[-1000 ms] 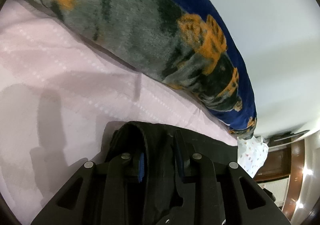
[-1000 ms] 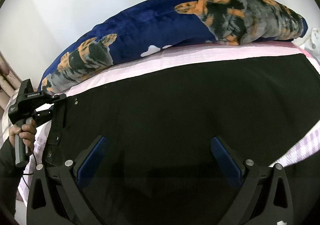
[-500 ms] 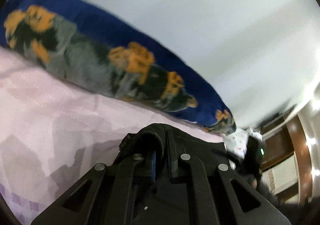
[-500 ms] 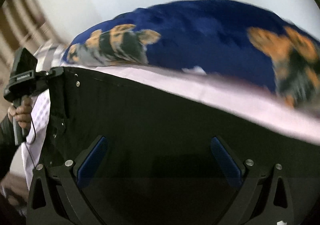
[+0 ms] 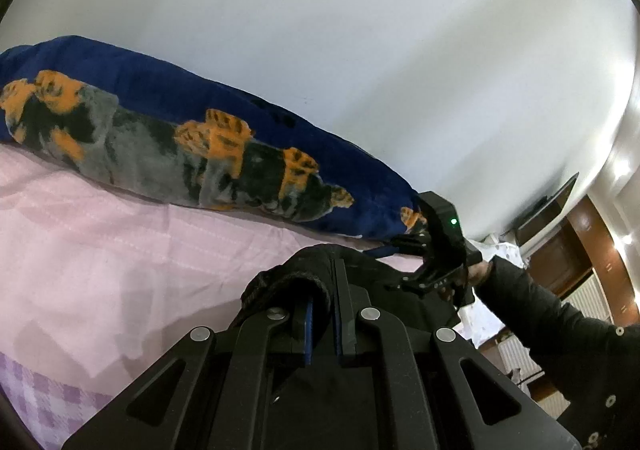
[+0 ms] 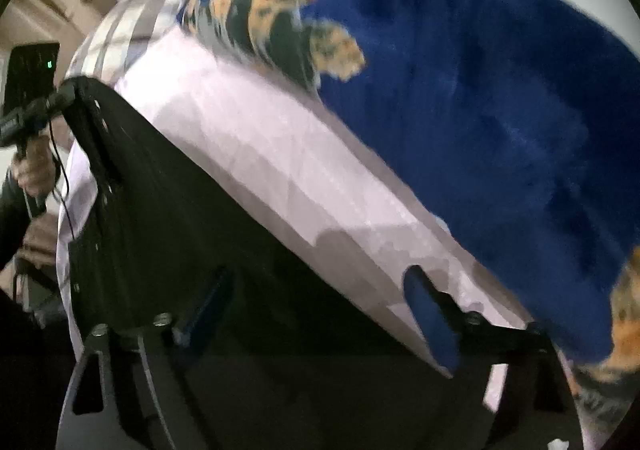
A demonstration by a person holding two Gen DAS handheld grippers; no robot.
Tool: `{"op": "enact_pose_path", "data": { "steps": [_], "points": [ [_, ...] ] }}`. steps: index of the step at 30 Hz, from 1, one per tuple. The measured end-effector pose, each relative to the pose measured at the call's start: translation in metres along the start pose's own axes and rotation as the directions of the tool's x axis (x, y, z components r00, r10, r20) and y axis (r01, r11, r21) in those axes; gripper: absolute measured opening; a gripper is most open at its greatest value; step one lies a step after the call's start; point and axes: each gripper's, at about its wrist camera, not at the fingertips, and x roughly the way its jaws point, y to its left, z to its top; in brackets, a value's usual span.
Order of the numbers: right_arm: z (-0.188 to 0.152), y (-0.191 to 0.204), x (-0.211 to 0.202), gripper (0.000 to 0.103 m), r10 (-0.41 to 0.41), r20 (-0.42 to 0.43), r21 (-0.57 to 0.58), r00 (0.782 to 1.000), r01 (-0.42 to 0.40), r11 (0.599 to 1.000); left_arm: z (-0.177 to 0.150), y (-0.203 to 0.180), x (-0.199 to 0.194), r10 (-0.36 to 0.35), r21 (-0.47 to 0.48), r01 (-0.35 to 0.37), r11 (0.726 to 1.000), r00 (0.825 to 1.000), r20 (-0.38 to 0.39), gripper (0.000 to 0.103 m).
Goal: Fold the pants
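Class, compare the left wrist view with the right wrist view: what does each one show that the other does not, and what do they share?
Only the left wrist view shows the left gripper shut on a bunched edge of the black pants, plus a radiator. Only the right wrist view shows the right gripper with its fingers wide apart and the pants spread broad. Both show the pants, the pink sheet and the blue tiger blanket.

Black pants [image 6: 168, 217], one bunched corner lifted, rest spread on bed
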Motion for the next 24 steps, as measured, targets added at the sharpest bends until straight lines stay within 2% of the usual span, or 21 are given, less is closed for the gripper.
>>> {"op": "enact_pose_path", "data": {
  "steps": [5,7,10,14,18,20,24],
  "points": [
    [-0.015,-0.021,0.004,0.055,0.014,-0.050,0.002,0.999,-0.013,1.000,0.003,0.001,0.002,0.020,0.017,-0.020,1.000,1.000,-0.017,0.007],
    [-0.023,-0.029,0.002,0.040,0.009,-0.061,0.001,0.998,-0.009,1.000,0.003,0.000,0.004,0.024,0.026,-0.023,0.999,1.000,-0.019,0.007],
    [-0.030,-0.033,-0.001,0.027,-0.005,-0.059,-0.003,0.998,0.005,1.000,0.003,-0.002,0.002,0.030,0.033,-0.030,0.999,0.999,-0.016,0.007],
    [-0.038,-0.034,-0.005,0.020,-0.065,-0.056,-0.005,0.996,0.065,0.998,0.003,-0.002,0.002,0.034,0.033,-0.034,0.999,0.999,-0.009,0.007],
    [-0.048,-0.023,-0.022,0.012,-0.154,0.014,-0.015,0.988,0.154,0.988,0.004,-0.004,0.004,0.068,0.050,-0.067,0.996,0.998,0.000,0.007],
    [-0.055,-0.013,-0.033,0.011,-0.201,0.056,-0.003,0.978,0.201,0.980,0.003,-0.005,0.001,0.075,0.064,-0.076,0.995,0.997,0.008,0.007],
    [-0.079,0.020,-0.065,0.011,-0.304,0.148,0.040,0.941,0.301,0.953,-0.006,-0.016,-0.011,0.091,0.110,-0.092,0.990,0.996,0.017,0.007]
  ]
}}
